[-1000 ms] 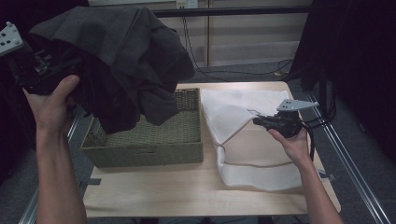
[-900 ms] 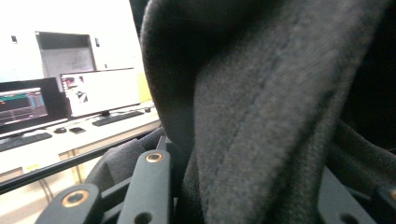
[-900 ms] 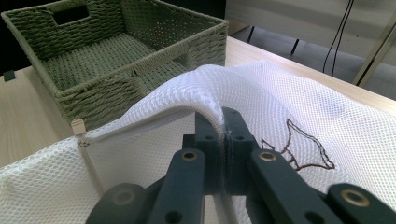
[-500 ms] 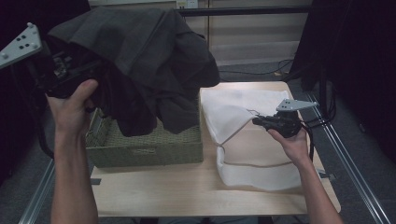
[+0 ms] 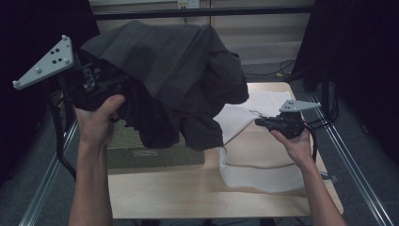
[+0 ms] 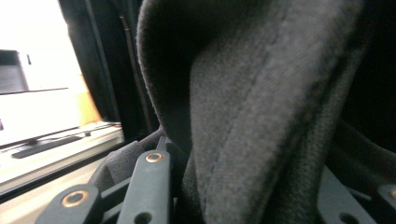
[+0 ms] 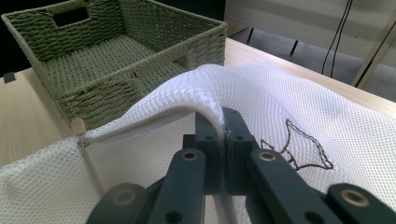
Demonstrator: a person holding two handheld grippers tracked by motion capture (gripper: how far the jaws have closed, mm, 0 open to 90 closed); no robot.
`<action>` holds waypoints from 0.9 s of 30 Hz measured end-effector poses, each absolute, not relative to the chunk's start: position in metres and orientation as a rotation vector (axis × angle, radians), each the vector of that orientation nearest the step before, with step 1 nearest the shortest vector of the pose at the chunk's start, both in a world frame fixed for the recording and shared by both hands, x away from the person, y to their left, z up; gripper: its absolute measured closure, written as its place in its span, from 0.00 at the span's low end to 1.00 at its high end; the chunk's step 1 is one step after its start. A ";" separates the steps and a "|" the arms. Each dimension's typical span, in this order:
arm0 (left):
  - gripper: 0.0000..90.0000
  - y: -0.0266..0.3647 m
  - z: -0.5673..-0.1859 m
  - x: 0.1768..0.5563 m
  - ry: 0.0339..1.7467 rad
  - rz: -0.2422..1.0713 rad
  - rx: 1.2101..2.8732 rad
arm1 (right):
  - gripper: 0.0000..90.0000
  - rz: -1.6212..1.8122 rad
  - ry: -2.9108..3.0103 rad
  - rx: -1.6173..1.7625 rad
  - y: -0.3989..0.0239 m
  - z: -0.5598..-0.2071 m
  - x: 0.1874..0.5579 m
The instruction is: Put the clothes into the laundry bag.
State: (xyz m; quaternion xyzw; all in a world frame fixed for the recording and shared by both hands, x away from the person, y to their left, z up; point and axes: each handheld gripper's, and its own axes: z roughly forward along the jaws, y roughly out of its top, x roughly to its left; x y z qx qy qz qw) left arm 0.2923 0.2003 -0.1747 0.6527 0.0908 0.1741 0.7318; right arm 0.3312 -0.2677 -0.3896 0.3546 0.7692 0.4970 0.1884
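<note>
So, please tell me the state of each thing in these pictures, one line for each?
Dark garment: lifted above the basket, hanging from the left gripper.
Green woven basket: empty, on the table.
White mesh bag: its edge lifted, pinched.
Left gripper: shut on the garment.
Right gripper: shut on the bag.

Dark grey cloth (image 6: 261, 116) (seamed) between the left gripper's (image 6: 243, 196) fingers (image 6: 149, 186)

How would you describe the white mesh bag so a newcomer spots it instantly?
On the wooden table, look right of the green woven basket. The white mesh bag lies there, its edge pinched by the right gripper; unlike the dark garment, it is pale netting with a small embroidered outline.
</note>
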 end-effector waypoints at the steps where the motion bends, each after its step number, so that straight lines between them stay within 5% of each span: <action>1: 0.73 0.199 -0.176 0.292 0.194 0.374 1.436 | 0.97 1.400 2.162 1.002 -0.268 -0.390 0.331; 27: 0.73 0.138 -0.224 0.246 0.029 0.188 1.490 | 0.97 1.430 2.145 1.015 -0.276 -0.387 0.329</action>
